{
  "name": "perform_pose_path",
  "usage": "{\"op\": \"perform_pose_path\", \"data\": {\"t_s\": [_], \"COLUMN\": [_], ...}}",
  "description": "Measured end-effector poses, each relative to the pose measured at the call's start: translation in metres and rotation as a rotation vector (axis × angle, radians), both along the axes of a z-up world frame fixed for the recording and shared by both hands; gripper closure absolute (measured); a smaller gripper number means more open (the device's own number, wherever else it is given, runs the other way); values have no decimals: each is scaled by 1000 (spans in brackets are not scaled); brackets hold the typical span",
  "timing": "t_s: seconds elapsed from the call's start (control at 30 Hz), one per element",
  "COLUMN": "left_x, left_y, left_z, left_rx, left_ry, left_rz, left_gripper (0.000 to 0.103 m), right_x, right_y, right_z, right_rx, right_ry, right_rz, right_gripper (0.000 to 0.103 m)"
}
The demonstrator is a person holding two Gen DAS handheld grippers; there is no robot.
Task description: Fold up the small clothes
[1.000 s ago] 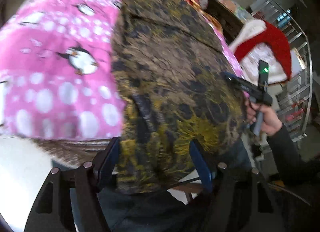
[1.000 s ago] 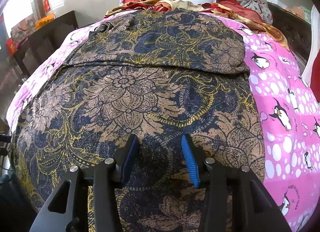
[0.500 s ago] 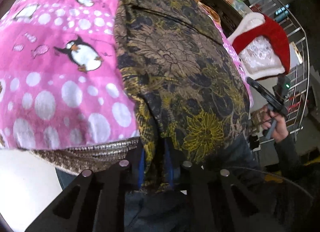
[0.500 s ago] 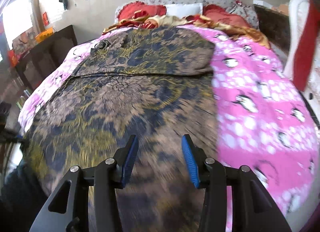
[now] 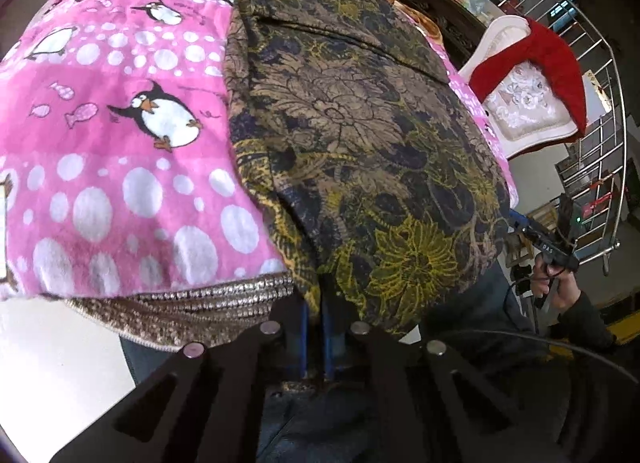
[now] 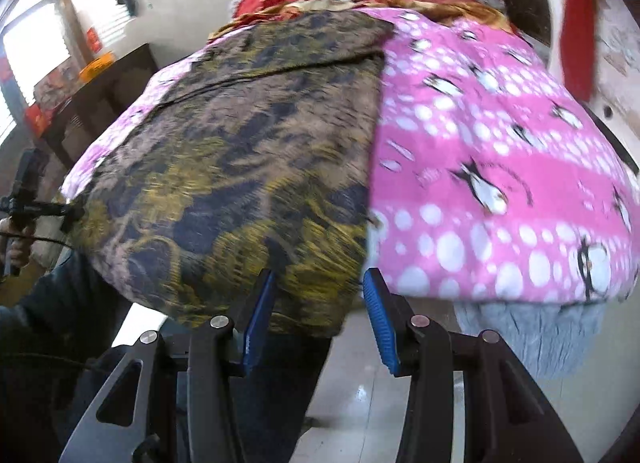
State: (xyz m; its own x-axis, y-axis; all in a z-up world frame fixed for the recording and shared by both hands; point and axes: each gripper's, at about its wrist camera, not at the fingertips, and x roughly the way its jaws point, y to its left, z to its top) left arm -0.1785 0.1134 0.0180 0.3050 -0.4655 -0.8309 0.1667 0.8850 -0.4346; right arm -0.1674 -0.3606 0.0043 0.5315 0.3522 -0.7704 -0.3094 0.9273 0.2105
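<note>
- My left tongs (image 5: 314, 327) were clamped on the near hem of the cloth (image 5: 360, 135), the blue pads almost together with a fold of fabric pinched between them.
- My right tongs (image 6: 316, 319) stood spread, nothing between the pads; the cloth's near right corner hung just beyond the left pad (image 6: 258, 319), and I could not tell whether it touched.
- The cloth, a dark floral print in brown, navy and yellow, lay spread on the blanket (image 5: 120, 143) and draped over the bed's near edge. A folded flap lay across its far end, toward 12 o'clock.
- In the left view the blanket, pink with penguins, showed bare at 9 to 11 o'clock of the cloth; in the right view it showed at 1 to 3 o'clock.
- A chair (image 5: 532, 103) with a red throw stood at 2 o'clock in the left view.
- The right view was blurred.
</note>
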Motion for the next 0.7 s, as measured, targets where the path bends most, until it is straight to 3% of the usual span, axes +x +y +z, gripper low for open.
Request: {"op": "perform_pose_path", "data": {"t_s": [0.1, 0.23, 0.33, 0.43, 0.6, 0.63, 0.67, 0.7], "left_x": [-1, 1, 5, 7, 6, 6, 6, 6], "left_y": [1, -1, 1, 1, 1, 1, 2, 2], "left_z": [-1, -1, -3, -4, -4, -4, -4, -4], "left_rx": [9, 25, 9, -2, -1, -4, -7, -8], "left_ry": [4, -5, -1, 7, 5, 5, 5, 4], "left_rz": [9, 10, 28, 43, 51, 54, 57, 58], "left_gripper": [98, 97, 96, 96, 95, 95, 95, 95], "right_x": [0, 3, 5, 12, 14, 12, 11, 10], "right_y": [-8, -9, -4, -11, -10, -9, -9, -11], "right_z": [-9, -21, -38, -51, -38, -36, -35, -35], "right_rx": [49, 148, 120, 87, 146, 150, 169, 206], "right_ry": [3, 34, 61, 68, 35, 36, 52, 75], "right_rz": [16, 136, 177, 131, 187, 215, 242, 266], "right_gripper": [71, 71, 71, 71, 71, 76, 91, 100]}}
